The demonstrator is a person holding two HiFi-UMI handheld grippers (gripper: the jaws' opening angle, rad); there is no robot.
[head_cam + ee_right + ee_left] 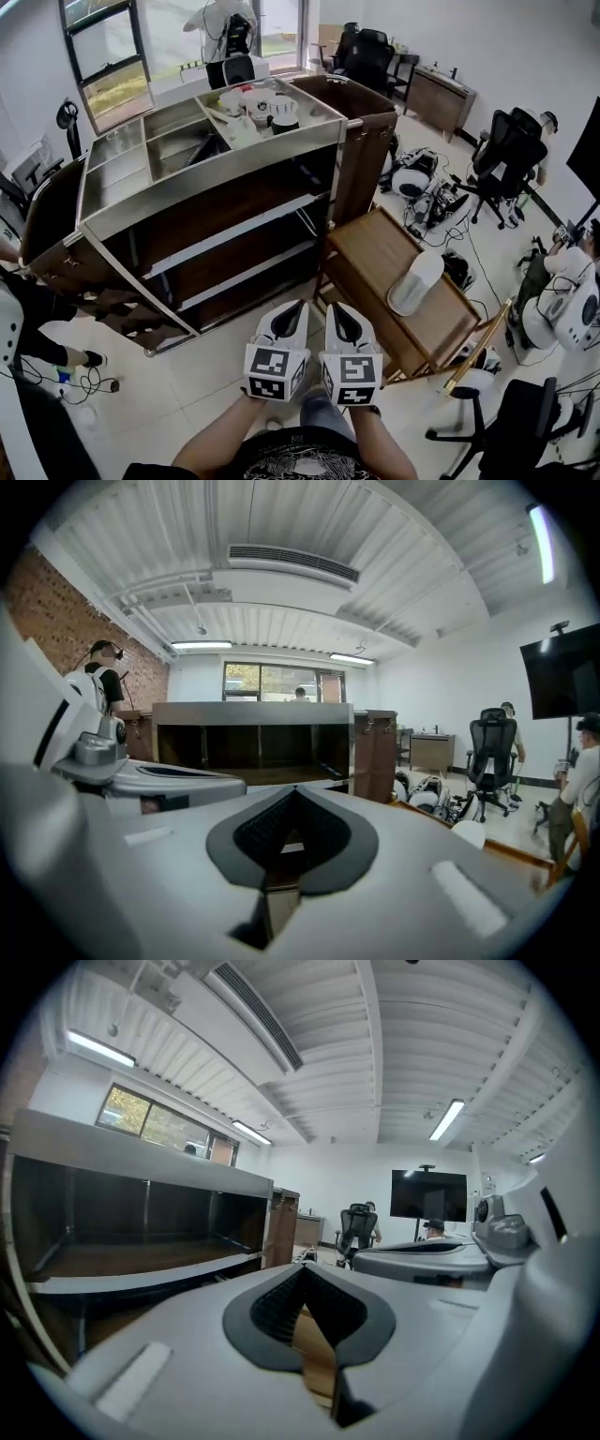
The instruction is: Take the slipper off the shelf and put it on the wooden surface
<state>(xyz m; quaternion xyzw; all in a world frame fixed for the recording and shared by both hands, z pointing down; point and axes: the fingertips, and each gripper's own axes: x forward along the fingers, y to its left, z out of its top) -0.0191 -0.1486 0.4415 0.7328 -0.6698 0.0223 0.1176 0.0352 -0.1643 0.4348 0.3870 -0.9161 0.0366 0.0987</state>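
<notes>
A white slipper (415, 281) lies on the low wooden surface (375, 248) to the right of the shelf unit (220, 225); it also shows as a pale shape (467, 832) in the right gripper view. The shelf's wooden boards (141, 1258) look bare. My left gripper (292, 314) and right gripper (339, 317) hang side by side over the floor in front of the shelf, apart from the slipper. Both are shut with nothing between the jaws, as seen on the left gripper (304, 1274) and the right gripper (292, 797) in their own views.
The shelf's metal top carries cups and bowls (262, 105). Office chairs (502, 150), cables and gear (431, 197) crowd the floor at the right. A person stands at the far left (28, 319), others at the right edge (562, 272). A tall wooden cabinet (361, 141) adjoins the shelf.
</notes>
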